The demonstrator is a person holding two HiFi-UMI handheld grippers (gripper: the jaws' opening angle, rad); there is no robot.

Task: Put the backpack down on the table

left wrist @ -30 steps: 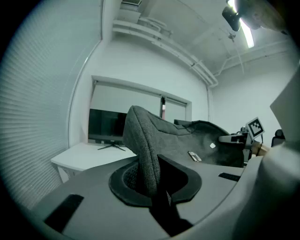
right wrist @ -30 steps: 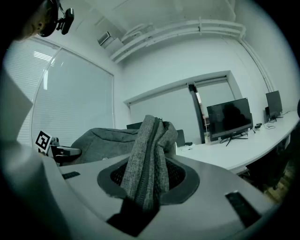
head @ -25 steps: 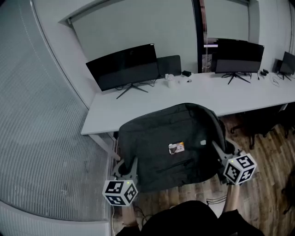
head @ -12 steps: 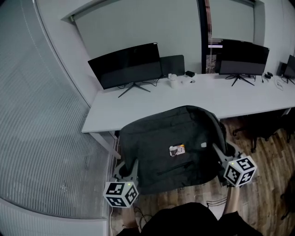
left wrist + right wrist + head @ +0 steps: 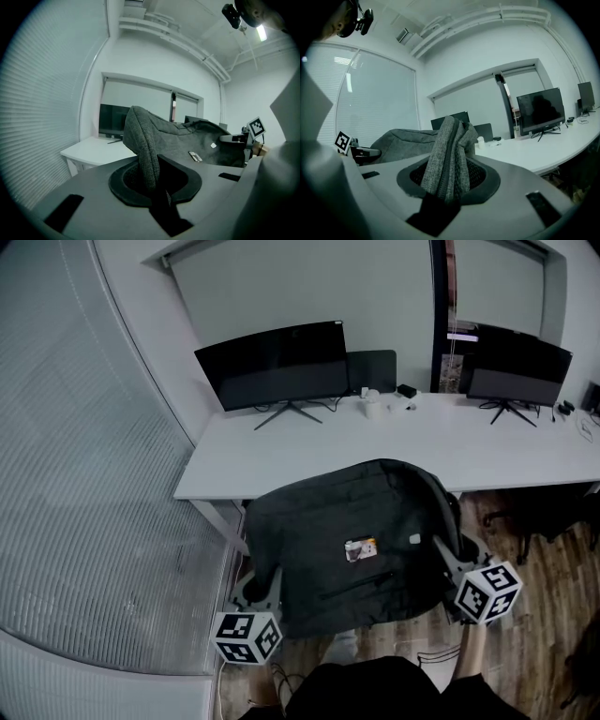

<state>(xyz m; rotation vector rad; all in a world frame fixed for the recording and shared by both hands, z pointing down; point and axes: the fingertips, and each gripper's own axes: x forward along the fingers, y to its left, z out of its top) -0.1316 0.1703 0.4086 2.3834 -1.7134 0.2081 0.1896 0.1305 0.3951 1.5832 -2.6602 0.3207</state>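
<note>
A dark grey backpack (image 5: 352,545) hangs in the air between my two grippers, just short of the white table's (image 5: 281,474) near edge; its far edge overlaps the table edge in the head view. My left gripper (image 5: 263,583) is shut on the backpack's lower left side, where grey fabric (image 5: 143,150) is pinched between the jaws. The right gripper (image 5: 443,551) is shut on the right side, with a thick fold of fabric and zipper (image 5: 447,161) bunched in its jaws. A small tag (image 5: 360,548) shows on the backpack's front.
On the table stand a wide monitor (image 5: 274,365) at the left, a second monitor (image 5: 518,360) at the right, and a white cup and small items (image 5: 375,407) between them. A blind-covered glass wall (image 5: 84,521) runs along the left. Wood floor (image 5: 534,596) lies at the right.
The table and monitors have shifted right and slightly nearer in the head view. The backpack stays held between both grippers, and the right one has moved a little toward the table.
</note>
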